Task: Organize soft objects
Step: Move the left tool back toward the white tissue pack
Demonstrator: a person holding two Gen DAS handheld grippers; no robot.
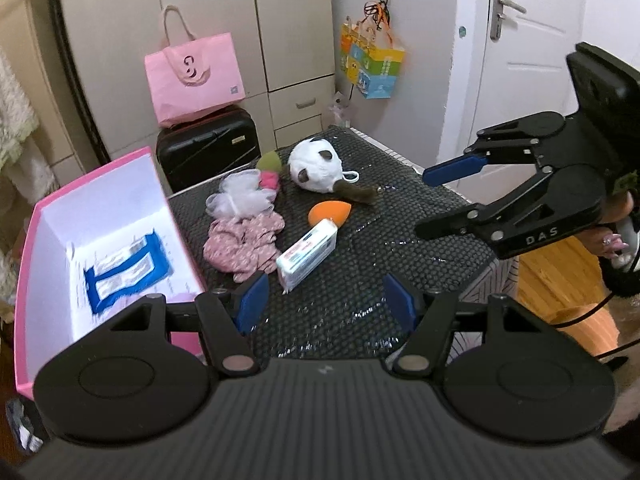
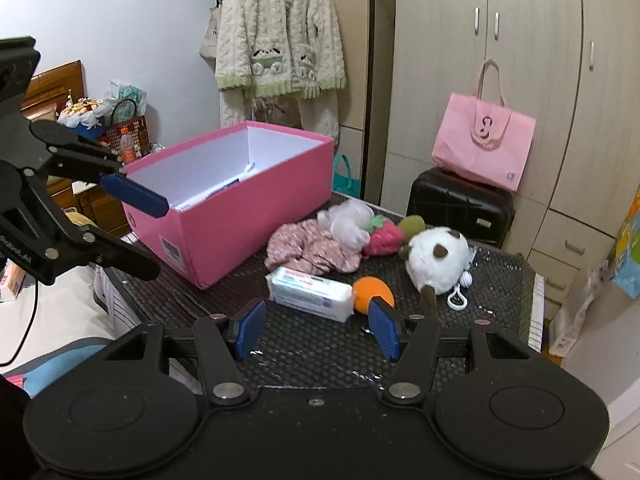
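Soft things lie on a dark mat (image 1: 360,280): a pink cloth (image 1: 244,246) (image 2: 308,246), a white mesh puff (image 1: 240,194) (image 2: 350,222), a pink plush (image 2: 386,238), a green plush (image 1: 269,162), a white panda plush (image 1: 316,164) (image 2: 438,260), an orange sponge (image 1: 330,213) (image 2: 372,294) and a tissue pack (image 1: 308,256) (image 2: 312,293). An open pink box (image 1: 100,240) (image 2: 240,216) holds a blue-edged packet (image 1: 124,272). My left gripper (image 1: 324,304) (image 2: 142,232) is open and empty beside the box. My right gripper (image 2: 318,330) (image 1: 424,200) is open and empty, in front of the tissue pack.
A black suitcase (image 1: 208,148) (image 2: 460,204) with a pink bag (image 1: 194,76) (image 2: 484,140) stands behind the table, before wardrobe doors. A white door (image 1: 532,60) is at the right. A fleece jacket (image 2: 280,32) hangs on the wall.
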